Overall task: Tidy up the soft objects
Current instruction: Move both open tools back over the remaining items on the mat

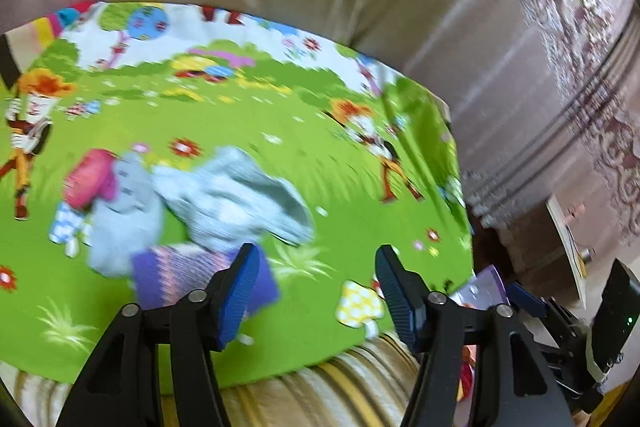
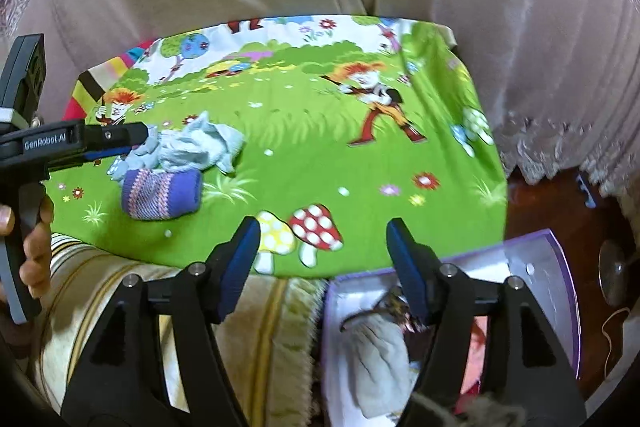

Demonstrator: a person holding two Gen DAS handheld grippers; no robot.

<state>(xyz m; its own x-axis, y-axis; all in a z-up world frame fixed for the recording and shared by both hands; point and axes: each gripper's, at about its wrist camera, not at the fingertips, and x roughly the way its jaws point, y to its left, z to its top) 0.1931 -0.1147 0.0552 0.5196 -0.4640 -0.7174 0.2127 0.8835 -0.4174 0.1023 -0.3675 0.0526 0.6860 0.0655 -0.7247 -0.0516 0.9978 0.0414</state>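
From the left wrist, the left gripper (image 1: 316,279) stands apart and empty just short of the blurred pile of grey socks (image 1: 236,199) and the rolled purple knit sock (image 1: 200,279) on the cartoon meadow cloth (image 1: 320,167); closing here could catch cloth instead of sock. From the right wrist, the right gripper (image 2: 322,259) gapes empty above the purple box (image 2: 552,267) already holding a pale sock (image 2: 380,359). The other gripper's handle reads "GenRobot.AI" (image 2: 44,143).
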